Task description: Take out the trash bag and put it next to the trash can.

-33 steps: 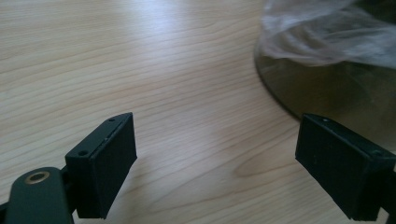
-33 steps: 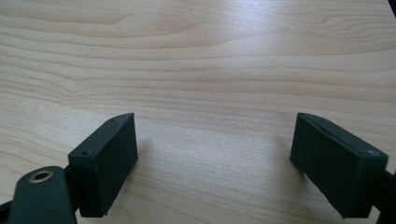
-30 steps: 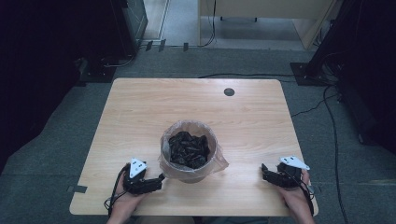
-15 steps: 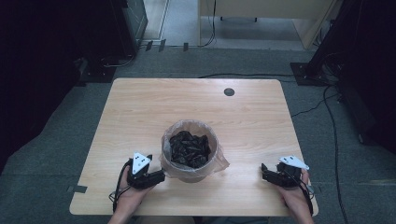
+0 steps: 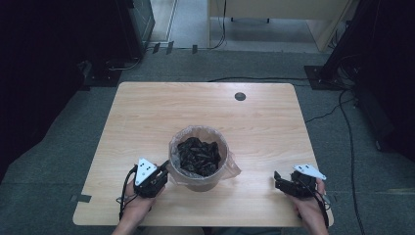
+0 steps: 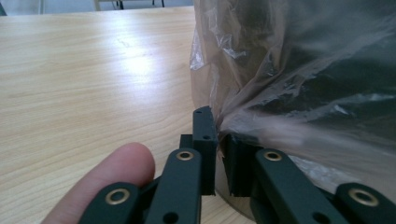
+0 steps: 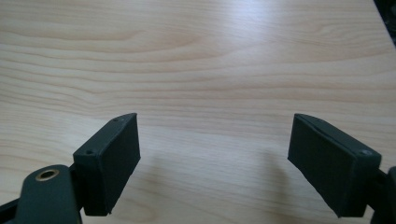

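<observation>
A small round bin (image 5: 198, 182) stands at the table's middle front, lined with a thin clear plastic bag (image 5: 232, 170) and holding dark crumpled material (image 5: 197, 155). My left gripper (image 5: 165, 167) is at the bin's left side. Its jaws have just been closing and now pinch a fold of the plastic bag (image 6: 299, 84) between the pads, as the left gripper view shows at the left gripper (image 6: 218, 140). My right gripper (image 5: 277, 179) rests near the front right of the table, apart from the bin. Seen close in its own view, the right gripper (image 7: 217, 158) is open with bare wood between its pads.
The wooden table (image 5: 147, 117) has a round dark cable hole (image 5: 240, 96) at its far edge. Cables run over the grey floor behind and to the right. A fingertip (image 6: 116, 172) shows beside my left jaws.
My left gripper rose a little against the bin's side, and its jaws went from wide open to shut on the bag. The right gripper stayed put.
</observation>
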`<state>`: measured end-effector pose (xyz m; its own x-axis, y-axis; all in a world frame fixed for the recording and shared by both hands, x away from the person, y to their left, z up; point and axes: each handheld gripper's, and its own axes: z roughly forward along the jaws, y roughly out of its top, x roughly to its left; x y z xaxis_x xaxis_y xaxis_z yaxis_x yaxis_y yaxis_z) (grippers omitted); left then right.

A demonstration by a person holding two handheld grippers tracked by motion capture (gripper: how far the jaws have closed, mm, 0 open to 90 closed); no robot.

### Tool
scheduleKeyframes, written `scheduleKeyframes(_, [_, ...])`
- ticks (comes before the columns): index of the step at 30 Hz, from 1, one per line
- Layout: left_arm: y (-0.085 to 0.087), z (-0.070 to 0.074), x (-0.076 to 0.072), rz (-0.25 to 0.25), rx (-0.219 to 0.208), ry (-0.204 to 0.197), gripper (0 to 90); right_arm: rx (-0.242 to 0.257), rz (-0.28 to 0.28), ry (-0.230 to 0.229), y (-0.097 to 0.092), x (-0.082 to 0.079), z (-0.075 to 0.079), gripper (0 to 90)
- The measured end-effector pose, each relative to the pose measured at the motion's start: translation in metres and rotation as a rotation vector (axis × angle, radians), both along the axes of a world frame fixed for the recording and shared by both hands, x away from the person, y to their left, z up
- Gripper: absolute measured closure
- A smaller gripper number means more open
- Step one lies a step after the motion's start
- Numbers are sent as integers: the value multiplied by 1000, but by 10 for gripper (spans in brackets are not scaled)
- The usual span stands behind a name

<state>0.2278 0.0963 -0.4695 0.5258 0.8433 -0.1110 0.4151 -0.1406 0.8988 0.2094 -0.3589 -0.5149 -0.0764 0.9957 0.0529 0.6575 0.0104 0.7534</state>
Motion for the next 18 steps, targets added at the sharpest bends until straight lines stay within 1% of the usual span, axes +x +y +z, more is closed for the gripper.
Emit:
scheduleKeyframes(3, [2, 4, 0, 8, -15, -7, 873, 11, 34, -20, 11, -3, 7, 166])
scheduleKeyframes(4, [2, 4, 0, 8, -15, -7, 877, 11, 34, -20, 11, -3, 7, 166])
scheduleKeyframes(5, [2, 8, -1, 13, -26, -13, 878, 18, 54, -33, 19, -6, 11, 166])
scheduleKeyframes(10, [3, 12, -2, 10, -30, -19, 880, 29, 112, -59, 38, -11, 20, 166])
scheduleKeyframes(12, [3, 13, -2, 10, -33, -19, 881, 43, 135, -61, 47, -13, 23, 166])
scheduleKeyframes(14, [2, 13, -2, 11, -38, -20, 881, 47, 166, -62, 55, -15, 24, 166])
scheduleKeyframes(18, [1, 15, -2, 9, -43, -21, 882, 60, 218, -48, 73, -16, 23, 164])
